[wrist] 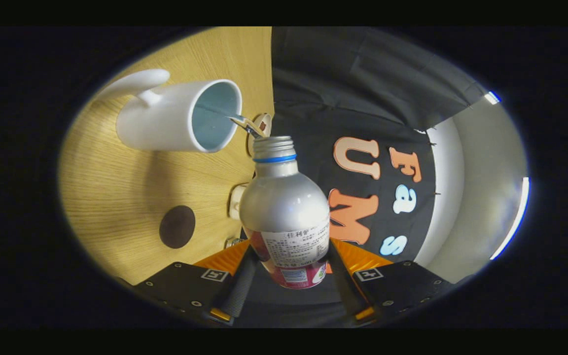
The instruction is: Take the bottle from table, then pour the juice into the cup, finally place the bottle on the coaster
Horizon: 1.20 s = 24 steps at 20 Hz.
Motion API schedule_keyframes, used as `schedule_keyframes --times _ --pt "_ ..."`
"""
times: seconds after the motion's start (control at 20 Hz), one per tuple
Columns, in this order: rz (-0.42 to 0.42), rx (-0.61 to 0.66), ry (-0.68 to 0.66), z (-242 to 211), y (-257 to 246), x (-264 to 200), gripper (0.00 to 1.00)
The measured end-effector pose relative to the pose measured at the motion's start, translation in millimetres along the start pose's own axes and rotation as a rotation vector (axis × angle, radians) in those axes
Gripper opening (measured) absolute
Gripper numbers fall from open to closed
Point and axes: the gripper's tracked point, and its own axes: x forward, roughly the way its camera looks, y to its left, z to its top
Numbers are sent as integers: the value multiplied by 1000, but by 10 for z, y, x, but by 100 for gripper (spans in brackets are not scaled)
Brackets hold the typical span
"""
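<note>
Bottle (284, 207): silver metal body with paper label, cap off, blue ring below the threaded neck; centre of the frame, rising from between the fingers toward the cup.
Bottle attitude: tipped far over relative to the table, mouth aimed at the cup; judged a pouring pose.
Gripper (289, 276): pinching the bottle at its lower labelled section, one finger on each side; grip low, probably to leave neck and mouth free over the cup.
Juice: no clear stream seen; a thin streak runs from the bottle mouth region into the cup, nature uncertain.
Cup (175, 118): white mug with pale blue interior, upper left of the frame, just beyond the bottle mouth; handle on the side away from the bottle; opening faces the bottle mouth, suited to receiving the pour.
Cup contents: liquid level cannot be told.
Coaster (177, 227): dark round disc on the wood, lower left of the frame, apart from the cup; bare, judged reserved for final placement.
Table (116, 187): light wood grain, left half of the frame, appearing turned because the gripper is rolled.
Small objects near the bottle neck and shoulder: partly hidden, not identifiable.
Task stage: pour in hand or near its end; placement on the coaster not yet done.
Next move requirement: return the bottle upright before moving across to the coaster, to avoid drips.
</note>
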Motion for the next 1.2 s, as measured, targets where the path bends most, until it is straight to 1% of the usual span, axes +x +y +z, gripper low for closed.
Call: schedule_keyframes --times 0.75,1.2 --pt "-50 -122 -10 -100 -159 113 77" --pt "-84 -177 -30 -67 -294 138 77"
